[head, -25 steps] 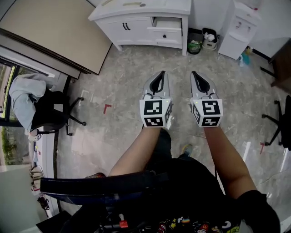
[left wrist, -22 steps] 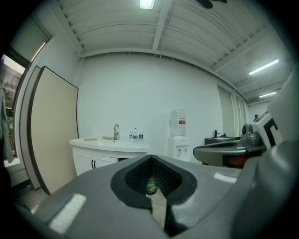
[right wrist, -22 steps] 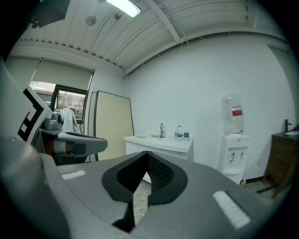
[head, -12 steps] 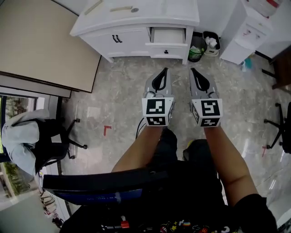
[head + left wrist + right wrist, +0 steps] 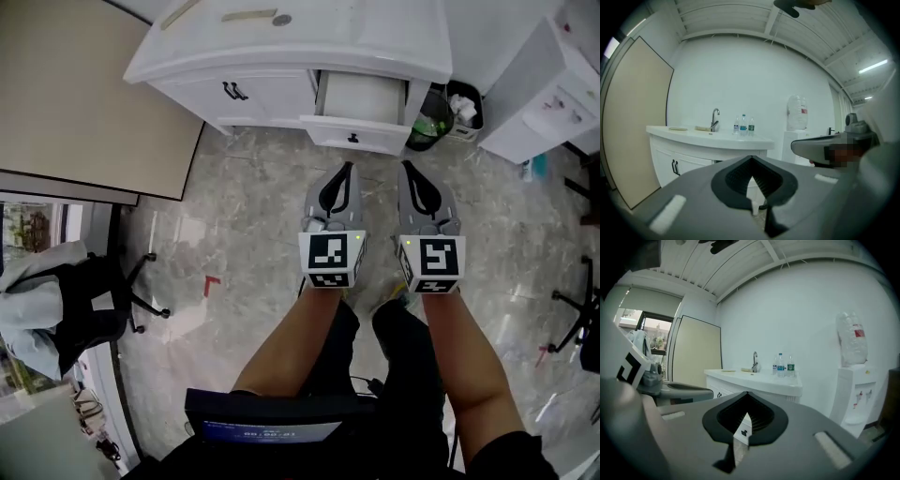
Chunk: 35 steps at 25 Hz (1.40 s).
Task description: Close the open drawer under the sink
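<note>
The white sink cabinet (image 5: 281, 42) stands at the top of the head view. Its upper right drawer (image 5: 362, 97) is pulled open, showing a pale inside and a front panel with a small black knob (image 5: 353, 138). My left gripper (image 5: 346, 169) and right gripper (image 5: 409, 169) are side by side over the floor, pointing at the drawer and a short way from its front. Both are shut with nothing in them. In the right gripper view the drawer knob (image 5: 743, 432) shows through the slit between the jaws.
Two small bins (image 5: 434, 114) stand right of the cabinet, then a white water dispenser (image 5: 551, 94). A beige panel (image 5: 75, 84) leans at the left, with an office chair (image 5: 94, 305) below it. A faucet (image 5: 715, 120) and bottles (image 5: 743, 125) are on the counter.
The cabinet and open drawer have come nearer and larger in the head view. Both grippers stay shut and side by side, now closer to the drawer front.
</note>
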Motion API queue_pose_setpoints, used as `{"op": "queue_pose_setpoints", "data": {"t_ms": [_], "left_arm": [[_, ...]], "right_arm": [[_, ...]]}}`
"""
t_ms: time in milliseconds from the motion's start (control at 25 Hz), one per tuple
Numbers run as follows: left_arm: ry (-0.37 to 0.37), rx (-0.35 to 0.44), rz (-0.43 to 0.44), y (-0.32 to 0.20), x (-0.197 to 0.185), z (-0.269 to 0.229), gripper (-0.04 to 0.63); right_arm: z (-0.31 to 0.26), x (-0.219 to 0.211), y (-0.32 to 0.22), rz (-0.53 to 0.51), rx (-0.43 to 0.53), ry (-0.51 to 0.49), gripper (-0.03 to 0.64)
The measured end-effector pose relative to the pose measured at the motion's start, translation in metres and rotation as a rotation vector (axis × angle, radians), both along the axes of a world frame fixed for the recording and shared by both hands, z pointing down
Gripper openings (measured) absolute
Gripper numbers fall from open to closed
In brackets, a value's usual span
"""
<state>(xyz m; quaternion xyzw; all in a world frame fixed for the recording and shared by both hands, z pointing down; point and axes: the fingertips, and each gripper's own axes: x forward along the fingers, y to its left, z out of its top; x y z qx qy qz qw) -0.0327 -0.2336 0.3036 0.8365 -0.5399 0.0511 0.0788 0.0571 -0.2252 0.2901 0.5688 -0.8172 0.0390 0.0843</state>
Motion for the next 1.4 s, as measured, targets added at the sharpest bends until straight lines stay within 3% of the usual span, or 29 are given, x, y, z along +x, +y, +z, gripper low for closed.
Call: {"op": "queue_pose_setpoints", "data": {"t_ms": [360,640,1080,1400], "left_arm": [[-0.023,0.02,-0.033,-0.091,0.009,0.194,0.016],[-0.062,0.049,-0.061,-0.134,0.005,0.285,0.085],[-0.065,0.108,-0.075,-0.148,0.004,0.301,0.086],[-0.057,0.107,-0.08,-0.174,0.006,0.3,0.086]], "right_arm": [[0.182,-0.002,-0.078,-0.029,0.046,-0.028,0.023],[0.257,0.003,-0.107,-0.026,0.096,-0.029,0.023],[0.28,0.0,-0.117,-0.019,0.178,-0.047,0.023],[0.28,-0.001,-0.142,0.008,0.162,-0.045,0.023]]}}
